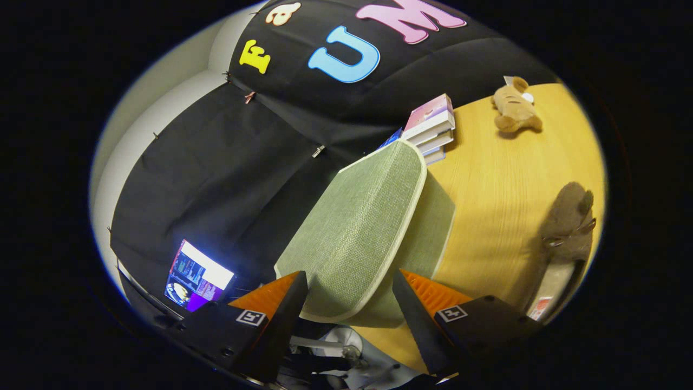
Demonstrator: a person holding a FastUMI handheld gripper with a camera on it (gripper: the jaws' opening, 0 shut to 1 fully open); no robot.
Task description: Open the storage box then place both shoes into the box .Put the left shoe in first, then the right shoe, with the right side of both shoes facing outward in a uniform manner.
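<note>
The storage box [427, 233], covered in green woven fabric with a pale trim, is seen on the wooden table [509, 184] just ahead of the fingers. Its lid [357, 227] is raised and tilted, and the lid's near rounded edge lies in the gap between the two fingers. The gripper [349, 300] is held with its fingers spread wide; whether either finger touches the lid cannot be told, and the lid is not pressed from both sides. The box body is seen behind and beside the lid, toward the right finger.

A dark furry shoe [568, 227] with a pale sole is found on the table beyond the right finger, well apart from the box. A stack of books [433, 127] is placed beyond the box, near the black cloth wall [216, 162]. A small plush toy [514, 105] is seen farther off on the table, past the books. A lit screen [197, 276] is seen just beyond the left finger, against the cloth.
</note>
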